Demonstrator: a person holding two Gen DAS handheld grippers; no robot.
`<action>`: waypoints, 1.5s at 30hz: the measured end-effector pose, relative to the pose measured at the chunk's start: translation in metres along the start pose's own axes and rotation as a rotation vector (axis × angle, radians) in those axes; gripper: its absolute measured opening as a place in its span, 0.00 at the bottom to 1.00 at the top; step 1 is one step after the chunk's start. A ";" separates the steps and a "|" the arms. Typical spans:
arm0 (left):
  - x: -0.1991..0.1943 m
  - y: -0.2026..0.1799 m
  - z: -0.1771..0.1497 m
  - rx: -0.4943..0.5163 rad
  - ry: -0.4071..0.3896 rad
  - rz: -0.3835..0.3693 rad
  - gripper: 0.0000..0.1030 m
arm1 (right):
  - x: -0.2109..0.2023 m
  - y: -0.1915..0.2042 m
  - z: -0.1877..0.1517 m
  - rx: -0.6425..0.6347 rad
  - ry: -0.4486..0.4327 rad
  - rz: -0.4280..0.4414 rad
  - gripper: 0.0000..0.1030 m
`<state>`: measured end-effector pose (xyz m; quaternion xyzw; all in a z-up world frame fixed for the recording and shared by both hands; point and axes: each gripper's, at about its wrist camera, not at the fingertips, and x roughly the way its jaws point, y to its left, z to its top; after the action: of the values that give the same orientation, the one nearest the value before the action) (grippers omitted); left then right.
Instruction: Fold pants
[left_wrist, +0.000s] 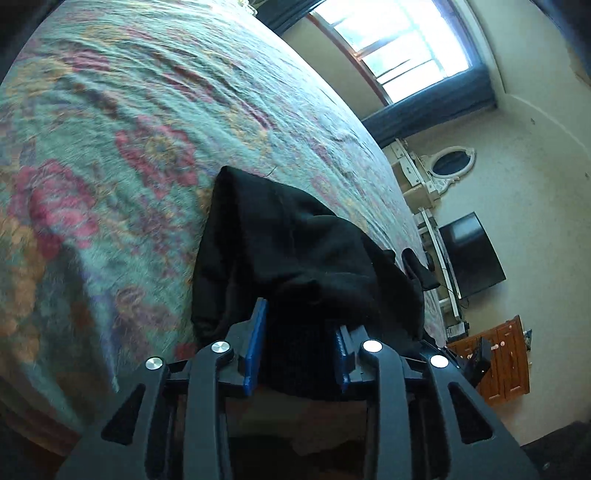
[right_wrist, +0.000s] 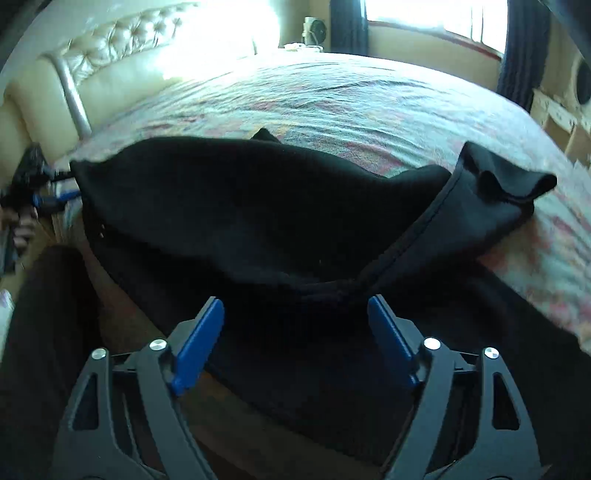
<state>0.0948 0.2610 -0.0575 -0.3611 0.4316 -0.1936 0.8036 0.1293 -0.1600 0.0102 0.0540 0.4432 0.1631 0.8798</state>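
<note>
Window (left_wrist: 399, 48) glare, motion blur, fisheye edges

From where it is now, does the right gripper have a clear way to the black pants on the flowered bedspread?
Probably yes. The right gripper stands open with the black pants lying directly ahead between its blue pads, nothing over the cloth. The flowered bedspread beyond is bare.

Left gripper (left_wrist: 301, 341) with black slotted arms, blue finger pads (left_wrist: 255, 349), round silver screws (two a side), right gripper (right_wrist: 295, 339) alike, black frame, blue pads (right_wrist: 197, 343), silver screws
</note>
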 end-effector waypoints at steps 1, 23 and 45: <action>-0.007 0.006 -0.005 -0.055 -0.036 -0.023 0.50 | -0.002 -0.012 0.002 0.102 -0.009 0.044 0.80; 0.030 -0.027 -0.024 -0.384 -0.210 0.106 0.61 | 0.020 -0.046 -0.014 0.642 -0.059 0.115 0.79; 0.059 -0.019 -0.014 -0.410 -0.263 0.203 0.20 | 0.035 -0.073 -0.014 0.622 -0.046 0.013 0.16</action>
<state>0.1159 0.2059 -0.0813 -0.4934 0.3877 0.0278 0.7782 0.1553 -0.2178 -0.0426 0.3272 0.4514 0.0243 0.8298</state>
